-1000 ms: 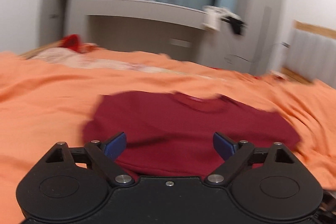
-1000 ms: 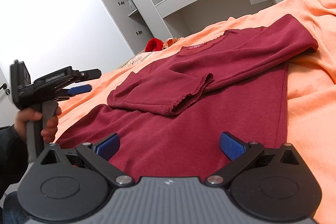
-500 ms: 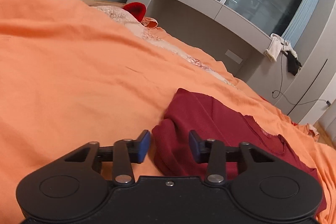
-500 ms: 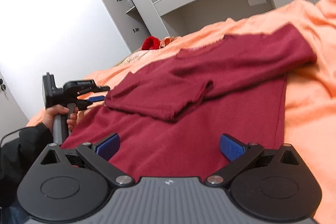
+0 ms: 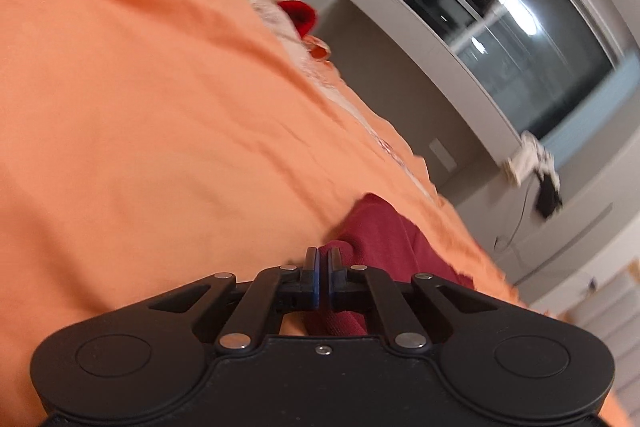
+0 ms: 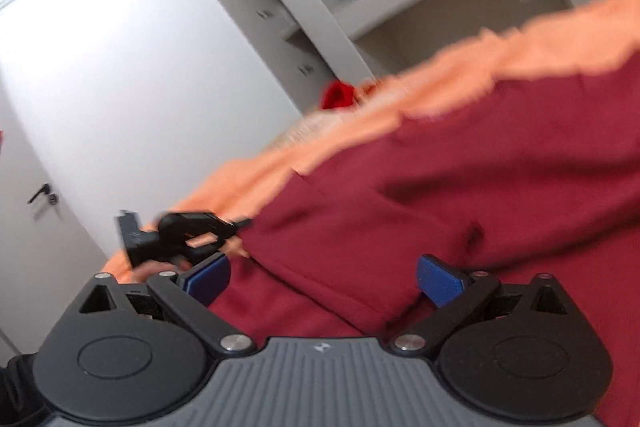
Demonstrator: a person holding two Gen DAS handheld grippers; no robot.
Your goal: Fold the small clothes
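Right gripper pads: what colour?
Blue, on black fingers. The right gripper shows them best in the right wrist view, spread open over the dark red top.

Left gripper (image 5: 322,279) is seen closed, its 2 blue pads pinched on the edge of the maroon garment (image 5: 384,239). Orange bedsheet (image 5: 140,115) is spread ahead of the fingers.

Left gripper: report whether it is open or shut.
Shut. In the left wrist view the left gripper has its blue pads nearly together, pinching an edge of the maroon shirt on the orange bedspread.
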